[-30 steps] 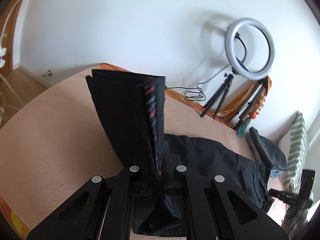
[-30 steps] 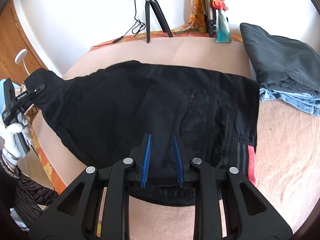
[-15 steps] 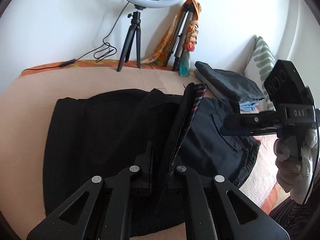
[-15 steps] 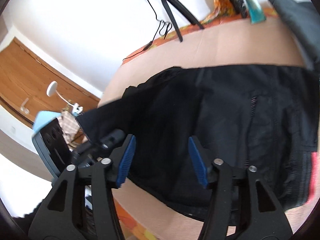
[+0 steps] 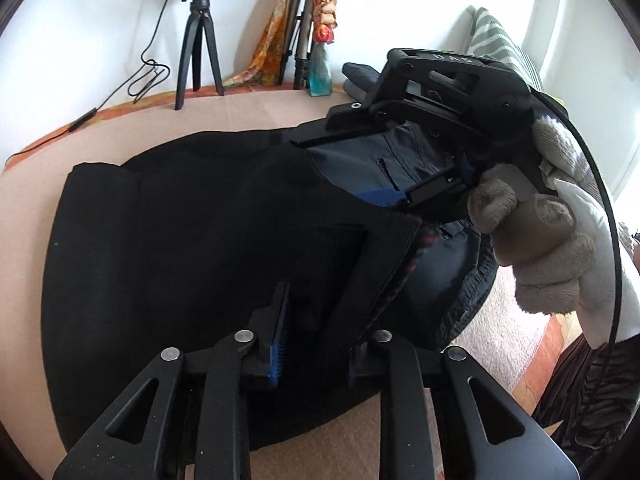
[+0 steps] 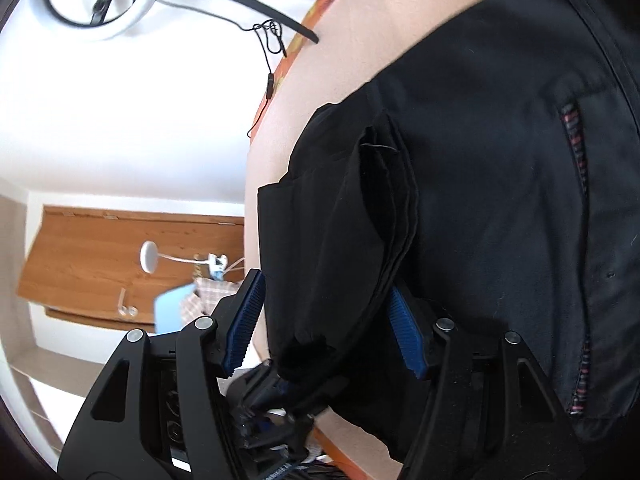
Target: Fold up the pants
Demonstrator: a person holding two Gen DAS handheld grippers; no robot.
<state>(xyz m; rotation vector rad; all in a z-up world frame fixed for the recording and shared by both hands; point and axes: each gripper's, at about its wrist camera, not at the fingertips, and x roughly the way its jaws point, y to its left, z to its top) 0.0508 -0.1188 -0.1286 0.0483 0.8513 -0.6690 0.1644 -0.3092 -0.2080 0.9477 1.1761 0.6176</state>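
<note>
Black pants (image 5: 192, 216) lie folded over on a peach-coloured bed (image 5: 256, 116). My left gripper (image 5: 320, 320) is open, with the folded leg ends (image 5: 376, 272) standing between its fingers. My right gripper (image 5: 384, 168), held by a gloved hand (image 5: 540, 240), is open and hovers just above those leg ends. In the right wrist view my right gripper (image 6: 324, 320) is open around the stacked leg hems (image 6: 360, 240), with the left gripper's tip (image 6: 272, 392) just below. A red-striped pocket seam (image 6: 576, 140) shows on the pants.
A ring light on a tripod (image 5: 198, 40), a second tripod with an orange cloth (image 5: 300, 32) and a cable (image 5: 144, 76) stand at the bed's far edge. Folded grey clothes (image 5: 356, 76) and a striped pillow (image 5: 500, 44) lie at the right. A wooden door (image 6: 120, 260) shows left.
My left gripper carried the leg ends over the pants and has opened. My right gripper rolled and moved over to the leg ends, still open.
</note>
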